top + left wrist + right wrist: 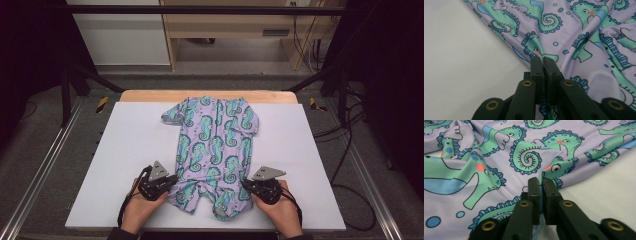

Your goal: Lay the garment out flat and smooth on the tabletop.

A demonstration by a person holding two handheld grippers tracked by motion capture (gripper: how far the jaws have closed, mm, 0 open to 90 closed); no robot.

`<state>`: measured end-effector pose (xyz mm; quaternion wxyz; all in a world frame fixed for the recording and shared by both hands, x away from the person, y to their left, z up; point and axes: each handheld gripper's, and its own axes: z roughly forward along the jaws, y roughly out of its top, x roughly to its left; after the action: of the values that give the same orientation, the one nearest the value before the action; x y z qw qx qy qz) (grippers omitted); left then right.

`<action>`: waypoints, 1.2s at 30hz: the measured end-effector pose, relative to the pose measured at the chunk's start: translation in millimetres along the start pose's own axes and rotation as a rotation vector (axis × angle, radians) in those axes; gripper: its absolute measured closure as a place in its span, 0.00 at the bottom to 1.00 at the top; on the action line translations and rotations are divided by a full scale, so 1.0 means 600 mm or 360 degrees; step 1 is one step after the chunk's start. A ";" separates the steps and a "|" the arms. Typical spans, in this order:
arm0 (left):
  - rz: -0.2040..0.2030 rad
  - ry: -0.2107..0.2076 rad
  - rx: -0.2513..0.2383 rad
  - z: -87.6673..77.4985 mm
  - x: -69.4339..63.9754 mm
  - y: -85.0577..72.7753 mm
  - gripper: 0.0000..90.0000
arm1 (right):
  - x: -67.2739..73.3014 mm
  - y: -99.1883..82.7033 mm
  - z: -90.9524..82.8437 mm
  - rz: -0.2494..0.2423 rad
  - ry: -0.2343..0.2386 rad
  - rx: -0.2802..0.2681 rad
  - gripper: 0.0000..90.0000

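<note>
The left gripper (543, 60) had its matte black jaws pinched tight on a fold of the romper (215, 150), at that garment's near left edge; the right gripper (541, 180) was likewise clamped on a puckered fold at the romper's near right edge; the romper, a soft, smooth lilac knit printed with green, curl-tailed seahorses, lay mostly flat along the middle of the white board (130, 145), short sleeves at the far end, legs nearest both hands.
</note>
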<state>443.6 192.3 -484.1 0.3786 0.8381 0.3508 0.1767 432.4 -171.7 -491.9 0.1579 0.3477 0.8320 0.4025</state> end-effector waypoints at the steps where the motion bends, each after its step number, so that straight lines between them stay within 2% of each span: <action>1: 0.0000 0.0000 -0.0003 0.000 0.000 0.000 0.97 | 0.000 0.000 0.000 -0.0001 0.0002 0.0000 0.97; 9: 0.0018 -0.0014 -0.0020 -0.012 -0.009 -0.006 0.98 | -0.001 -0.006 -0.010 -0.0027 0.0014 -0.0003 0.98; 16: 0.0052 -0.0066 -0.0021 -0.028 -0.024 -0.012 0.98 | -0.003 -0.019 -0.028 -0.0029 0.0045 -0.0021 0.98; 19: 0.0078 -0.0080 -0.0017 -0.034 -0.032 -0.013 0.98 | 0.001 -0.025 -0.035 -0.0050 0.0055 -0.0003 0.98; 21: 0.0073 -0.0096 -0.0022 -0.038 -0.036 -0.015 0.98 | 0.004 -0.030 -0.040 -0.0062 0.0063 0.0008 0.98; 24: 0.0070 -0.0132 -0.0020 -0.045 -0.045 -0.021 0.98 | 0.007 -0.037 -0.049 -0.0068 0.0088 0.0016 0.98; 32: 0.0134 -0.0210 -0.0017 -0.071 -0.079 -0.035 0.98 | 0.024 -0.060 -0.082 -0.0079 0.0177 -0.0001 0.98; 34: 0.0139 -0.0215 -0.0027 -0.075 -0.081 -0.038 0.97 | 0.028 -0.063 -0.088 -0.0073 0.0198 -0.0013 0.98; 36: 0.0128 -0.0180 -0.0053 -0.074 -0.078 -0.039 0.94 | 0.027 -0.065 -0.086 -0.0068 0.0216 -0.0015 0.93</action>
<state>375.6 192.4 -474.4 0.4042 0.8538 0.2920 0.1498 375.3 -206.1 -489.7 0.1113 0.3011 0.8461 0.4256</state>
